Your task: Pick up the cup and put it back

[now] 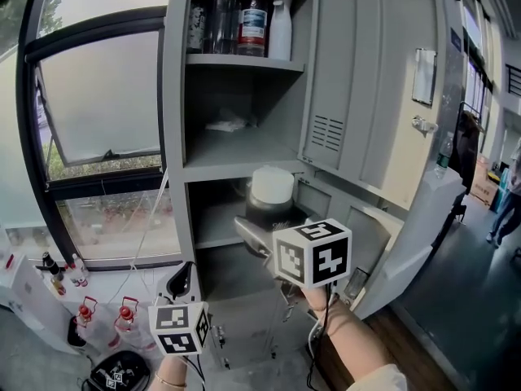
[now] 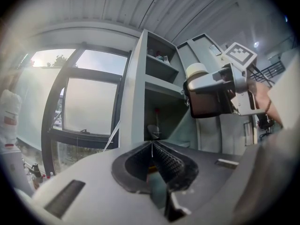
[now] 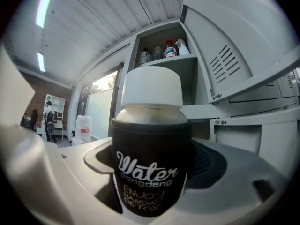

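The cup (image 1: pixel 271 195) has a white lid and a dark sleeve printed "Water". My right gripper (image 1: pixel 273 218) is shut on it and holds it upright in front of the third shelf (image 1: pixel 213 228) of a grey metal cabinet (image 1: pixel 175 137). In the right gripper view the cup (image 3: pixel 152 149) fills the space between the jaws of the right gripper (image 3: pixel 152 177). My left gripper (image 1: pixel 181 326) hangs low at the bottom left. Its jaws are pressed together with nothing between them (image 2: pixel 152 146). From there the held cup (image 2: pixel 206 95) shows up high to the right.
The cabinet door (image 1: pixel 374 96) stands open to the right. Several bottles (image 1: pixel 244 23) fill the top shelf and a white crumpled thing (image 1: pixel 226 125) lies on the second. A window (image 1: pixel 98 96) is at the left, with small bottles (image 1: pixel 81 312) below it. A person (image 1: pixel 505 206) stands far right.
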`<state>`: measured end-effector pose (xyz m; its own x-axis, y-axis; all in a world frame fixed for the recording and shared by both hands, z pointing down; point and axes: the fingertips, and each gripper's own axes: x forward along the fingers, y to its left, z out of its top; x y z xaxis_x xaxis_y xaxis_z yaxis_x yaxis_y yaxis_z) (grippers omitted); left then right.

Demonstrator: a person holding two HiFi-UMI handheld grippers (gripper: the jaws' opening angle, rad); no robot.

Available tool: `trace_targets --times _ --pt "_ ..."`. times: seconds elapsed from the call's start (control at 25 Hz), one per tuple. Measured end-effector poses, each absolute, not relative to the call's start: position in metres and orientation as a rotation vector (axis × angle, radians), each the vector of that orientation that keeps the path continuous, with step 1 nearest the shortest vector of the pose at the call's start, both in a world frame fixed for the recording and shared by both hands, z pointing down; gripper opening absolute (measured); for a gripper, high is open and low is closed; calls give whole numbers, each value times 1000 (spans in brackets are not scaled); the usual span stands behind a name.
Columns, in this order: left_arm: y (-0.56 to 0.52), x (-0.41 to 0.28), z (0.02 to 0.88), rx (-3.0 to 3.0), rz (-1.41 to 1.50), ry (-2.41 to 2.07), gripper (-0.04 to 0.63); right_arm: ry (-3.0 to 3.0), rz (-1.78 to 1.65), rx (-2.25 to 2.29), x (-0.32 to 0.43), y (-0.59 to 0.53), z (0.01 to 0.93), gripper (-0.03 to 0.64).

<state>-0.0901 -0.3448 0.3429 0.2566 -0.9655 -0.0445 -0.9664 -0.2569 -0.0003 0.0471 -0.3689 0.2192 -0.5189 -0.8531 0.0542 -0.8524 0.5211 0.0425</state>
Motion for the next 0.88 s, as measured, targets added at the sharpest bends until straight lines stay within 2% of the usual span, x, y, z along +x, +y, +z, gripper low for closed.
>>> trace_targets --times 0.52,0.88 --pt "-350 -92 343 -2468 57 1903 9 -2648 115 1577 65 -343 299 411" --pt "-358 -88 342 -2461 60 1907 9 -2624 115 1598 75 -342 318 411"
